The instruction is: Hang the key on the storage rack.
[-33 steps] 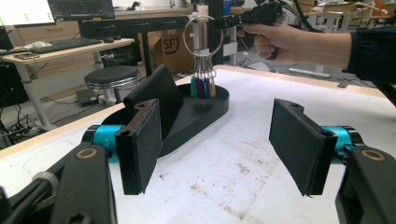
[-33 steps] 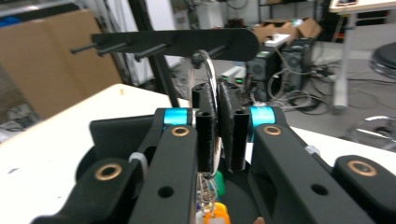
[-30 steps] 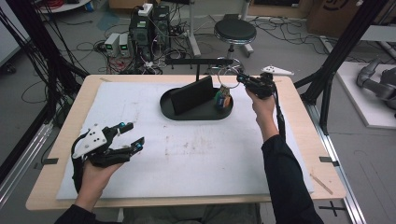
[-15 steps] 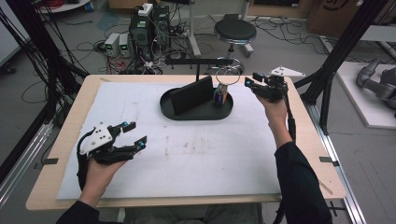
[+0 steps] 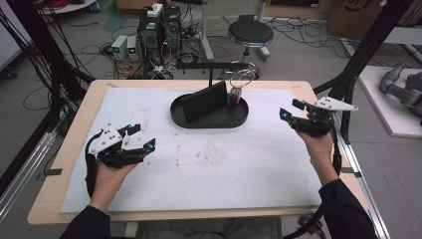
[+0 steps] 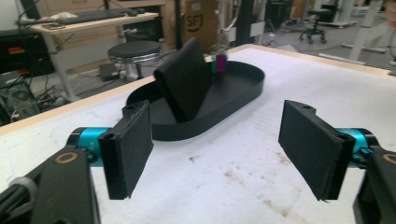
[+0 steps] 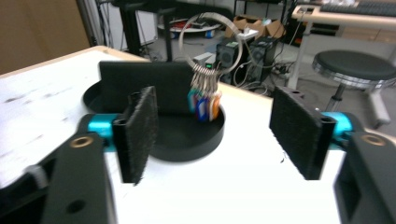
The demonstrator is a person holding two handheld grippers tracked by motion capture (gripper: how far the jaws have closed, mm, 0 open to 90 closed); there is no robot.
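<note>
Your left gripper point(image 5: 142, 137) and right gripper point(image 5: 291, 110) both gape wide, holding nothing; a blurred box point(image 6: 201, 18) possibly reads "SFJ".

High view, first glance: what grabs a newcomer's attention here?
The black oval tray at the table's far middle, holding a black slab leaning upright and a large metal ring of coloured tags standing at its right end. Then the left gripper and right gripper, both open, flanking it above the white mat.
</note>
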